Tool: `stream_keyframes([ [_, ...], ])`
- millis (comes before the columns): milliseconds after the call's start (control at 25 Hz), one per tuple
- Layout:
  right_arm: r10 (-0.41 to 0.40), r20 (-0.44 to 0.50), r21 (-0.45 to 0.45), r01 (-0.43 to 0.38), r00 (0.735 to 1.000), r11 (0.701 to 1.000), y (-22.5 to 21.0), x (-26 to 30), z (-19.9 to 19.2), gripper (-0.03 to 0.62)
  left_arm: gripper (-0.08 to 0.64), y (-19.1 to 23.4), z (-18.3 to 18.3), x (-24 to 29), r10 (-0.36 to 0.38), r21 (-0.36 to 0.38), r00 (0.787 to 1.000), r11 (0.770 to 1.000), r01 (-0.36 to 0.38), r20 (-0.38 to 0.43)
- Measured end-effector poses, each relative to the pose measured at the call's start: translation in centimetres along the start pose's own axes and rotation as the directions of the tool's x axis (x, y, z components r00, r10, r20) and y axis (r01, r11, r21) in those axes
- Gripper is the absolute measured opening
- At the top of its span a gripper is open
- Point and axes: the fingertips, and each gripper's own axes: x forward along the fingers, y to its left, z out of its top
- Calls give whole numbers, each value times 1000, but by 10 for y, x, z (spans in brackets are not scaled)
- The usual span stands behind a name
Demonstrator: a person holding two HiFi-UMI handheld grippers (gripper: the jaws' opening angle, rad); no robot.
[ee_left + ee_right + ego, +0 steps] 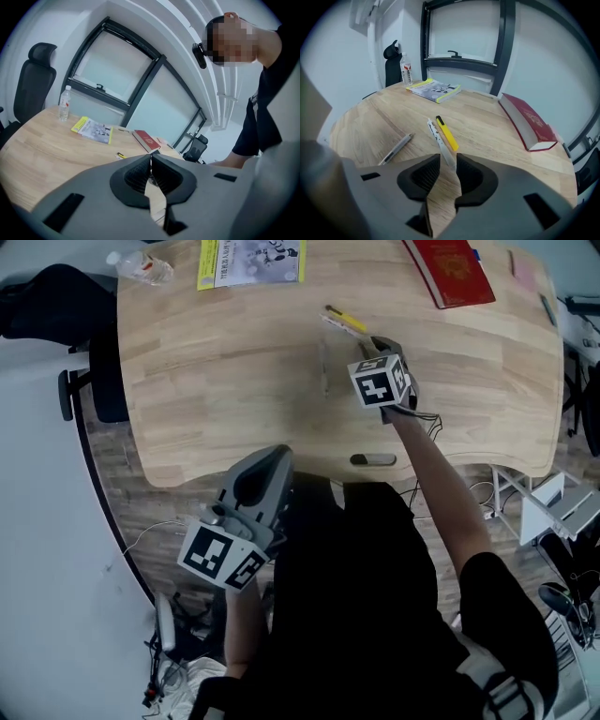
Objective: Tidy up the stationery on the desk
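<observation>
Both right gripper jaws stood apart, white pen (beside yellow pen) unclamped between; left gripper was closed, empty.

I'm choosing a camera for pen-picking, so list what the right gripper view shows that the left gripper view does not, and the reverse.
Only the right gripper view: a silver pen lying on the desk. Only the left gripper view: the person's upper body. Both: the water bottle, yellow booklet, red book and yellow pen.
</observation>
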Motion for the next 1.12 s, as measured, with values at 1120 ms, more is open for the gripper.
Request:
stream_keyframes([
  [1120, 122, 5, 235, -119, 993, 965, 34, -47, -20, 64, 38, -29, 16, -23, -14, 83, 1000, 996, 12, 26],
])
